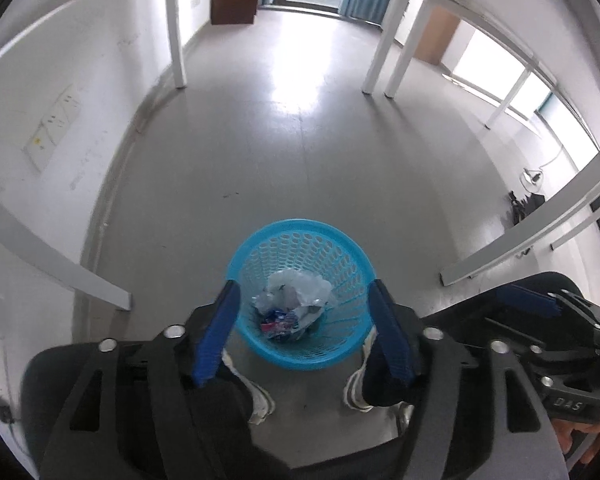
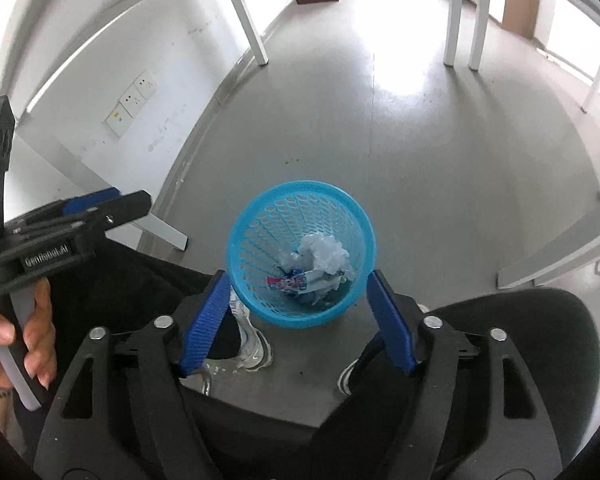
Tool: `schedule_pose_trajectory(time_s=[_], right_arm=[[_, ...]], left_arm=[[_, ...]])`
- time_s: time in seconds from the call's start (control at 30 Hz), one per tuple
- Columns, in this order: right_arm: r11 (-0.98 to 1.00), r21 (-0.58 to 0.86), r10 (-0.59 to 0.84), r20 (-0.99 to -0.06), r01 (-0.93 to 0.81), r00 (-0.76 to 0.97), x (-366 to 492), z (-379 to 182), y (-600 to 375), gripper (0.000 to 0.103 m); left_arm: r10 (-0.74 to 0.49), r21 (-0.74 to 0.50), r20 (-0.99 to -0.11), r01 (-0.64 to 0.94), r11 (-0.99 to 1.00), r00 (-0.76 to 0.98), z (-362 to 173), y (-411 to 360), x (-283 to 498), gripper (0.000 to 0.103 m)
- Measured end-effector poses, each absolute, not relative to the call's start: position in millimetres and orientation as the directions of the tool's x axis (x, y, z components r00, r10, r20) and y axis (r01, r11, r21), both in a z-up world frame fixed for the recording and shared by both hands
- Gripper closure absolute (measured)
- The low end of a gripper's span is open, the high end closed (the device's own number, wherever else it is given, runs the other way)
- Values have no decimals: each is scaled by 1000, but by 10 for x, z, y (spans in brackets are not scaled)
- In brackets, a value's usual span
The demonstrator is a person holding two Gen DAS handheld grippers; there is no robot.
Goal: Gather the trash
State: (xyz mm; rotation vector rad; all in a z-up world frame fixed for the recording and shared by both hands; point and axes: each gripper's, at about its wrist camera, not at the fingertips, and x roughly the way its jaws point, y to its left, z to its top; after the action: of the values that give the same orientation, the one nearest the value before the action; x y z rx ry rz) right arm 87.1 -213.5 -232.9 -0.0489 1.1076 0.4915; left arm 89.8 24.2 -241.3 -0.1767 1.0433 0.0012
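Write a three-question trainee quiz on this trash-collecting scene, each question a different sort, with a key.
1. True or false: the round blue perforated plastic basket stands on a table.
2. What lies inside it? A) crumpled white paper and a colourful wrapper B) bottles C) nothing
3. Fill in: both the left gripper and the right gripper are ____.

Key: 1 false, it stands on the grey floor; 2 A; 3 open, holding nothing.

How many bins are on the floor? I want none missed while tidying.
1: a blue mesh bin on the floor just ahead of the person's shoes, holding crumpled trash. Others may sit out of view.
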Motion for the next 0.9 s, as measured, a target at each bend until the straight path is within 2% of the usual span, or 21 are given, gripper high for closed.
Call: schedule_pose_trajectory(time_s=[0.07,0.17,0.47,0.6,0.9], right_arm=[[897,184,343,-863,-403,370,785,-2211,-2169,34],[893,179,351,-851,-413,390,673,-2048,-2205,34],[890,183,399,-755,-418,519,396,-1341,-2430,25],[885,196,429,-695,-422,577,387,-987,-2499,13],[888,127,422,-608,-443,672,517,-425,-2485,9]], left_arm=[[-66,-133,-865,-100,986,497,-2336,263,837,25],[-74,-151,-871,-122,981,486,-2187,279,748,23],[-93,-192,-772,-92,977,629,-1606,257,374,6],[-79,-183,-709,-75,980,701,-1300,151,289,6],[-104,-164,-602,6,987,792,-652,143,377,6]])
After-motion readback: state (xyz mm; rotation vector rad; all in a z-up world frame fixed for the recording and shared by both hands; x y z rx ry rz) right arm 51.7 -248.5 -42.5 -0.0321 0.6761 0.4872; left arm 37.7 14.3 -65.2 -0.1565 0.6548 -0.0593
